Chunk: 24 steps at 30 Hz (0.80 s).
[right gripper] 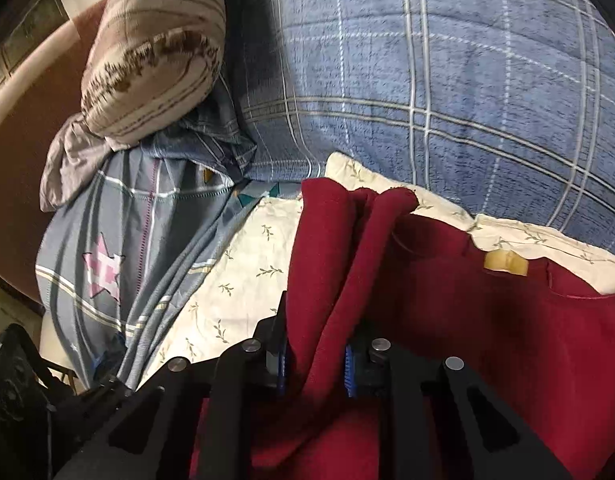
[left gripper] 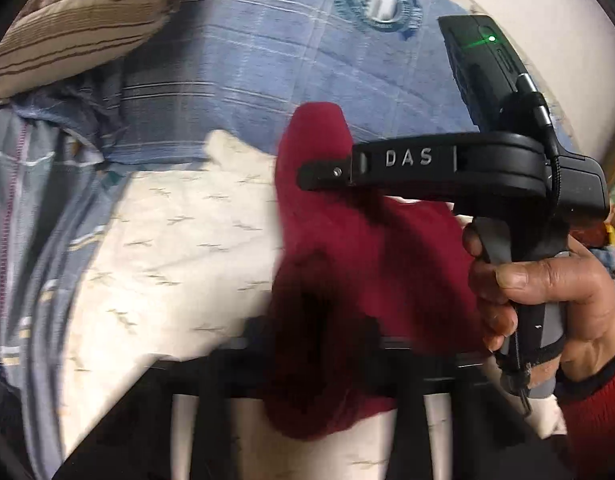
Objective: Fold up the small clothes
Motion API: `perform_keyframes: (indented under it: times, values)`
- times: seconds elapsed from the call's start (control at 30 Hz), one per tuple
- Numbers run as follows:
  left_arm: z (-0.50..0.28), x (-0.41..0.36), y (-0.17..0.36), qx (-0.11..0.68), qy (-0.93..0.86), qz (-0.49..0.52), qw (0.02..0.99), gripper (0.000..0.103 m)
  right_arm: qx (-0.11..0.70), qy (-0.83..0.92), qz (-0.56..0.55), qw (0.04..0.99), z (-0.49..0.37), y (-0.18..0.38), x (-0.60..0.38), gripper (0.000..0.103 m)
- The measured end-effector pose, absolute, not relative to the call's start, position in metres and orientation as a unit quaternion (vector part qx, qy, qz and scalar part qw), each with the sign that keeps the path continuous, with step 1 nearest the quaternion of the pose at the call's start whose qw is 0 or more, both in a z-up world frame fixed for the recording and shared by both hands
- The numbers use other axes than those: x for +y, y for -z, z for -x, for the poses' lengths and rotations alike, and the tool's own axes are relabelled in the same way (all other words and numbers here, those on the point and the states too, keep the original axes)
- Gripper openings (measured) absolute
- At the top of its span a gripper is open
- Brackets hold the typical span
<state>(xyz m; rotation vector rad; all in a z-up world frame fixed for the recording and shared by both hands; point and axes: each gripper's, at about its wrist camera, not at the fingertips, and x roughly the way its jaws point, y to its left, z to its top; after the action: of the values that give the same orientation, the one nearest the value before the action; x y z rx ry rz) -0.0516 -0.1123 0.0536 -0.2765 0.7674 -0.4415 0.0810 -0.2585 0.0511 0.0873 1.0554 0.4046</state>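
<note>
A dark red garment (right gripper: 487, 312) lies bunched on a cream leaf-print sheet (right gripper: 235, 280). My right gripper (right gripper: 315, 364) is shut on a raised fold of it, the cloth running up between the blue pads (right gripper: 349, 376). A yellowish label (right gripper: 505, 263) shows at its far edge. In the left wrist view the red garment (left gripper: 347, 280) hangs over my left gripper (left gripper: 319, 368), which is shut on it; its fingertips are hidden by the cloth. The right gripper's body (left gripper: 447, 164), held by a hand (left gripper: 547, 280), is just right of the lifted cloth.
A blue plaid blanket (right gripper: 447, 80) covers the bed behind the sheet. A beige striped pillow (right gripper: 155, 48) lies at the back left. A grey star-print bedcover (right gripper: 107, 240) is bunched at the left. A brown headboard (right gripper: 15, 128) borders the far left.
</note>
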Motion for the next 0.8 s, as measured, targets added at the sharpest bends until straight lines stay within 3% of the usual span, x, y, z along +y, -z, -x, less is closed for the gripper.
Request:
perform_keyframes:
  times: [0.27,0.43,0.6,0.63,0.67,0.7,0.8]
  values:
    - [0.069,-0.208,-0.1,0.344,0.321,0.11,0.876,0.02,0.458,-0.149,-0.023,0.876,-0.05,-0.114,-0.341,0.016]
    - [0.054,-0.288,-0.083,0.37,0.359,0.095,0.851,0.022,0.456,-0.065,-0.017,0.887,-0.037,-0.114,-0.42,0.015]
    - [0.038,-0.318,-0.047,0.43,0.357,0.079,0.826,0.041,0.507,-0.017,-0.068,0.859,-0.046,-0.048,-0.478,0.018]
    - [0.042,-0.315,-0.05,0.426,0.36,0.072,0.827,0.042,0.517,-0.014,-0.083,0.852,-0.047,-0.033,-0.484,0.028]
    - [0.049,-0.307,-0.058,0.417,0.366,0.063,0.83,0.051,0.517,-0.011,-0.094,0.851,-0.046,-0.029,-0.488,0.032]
    - [0.059,-0.3,-0.064,0.408,0.364,0.055,0.835,0.066,0.507,-0.013,-0.109,0.855,-0.042,-0.03,-0.492,0.036]
    - [0.084,-0.262,-0.082,0.368,0.35,0.049,0.86,0.074,0.486,-0.003,-0.124,0.865,-0.02,-0.053,-0.501,0.049]
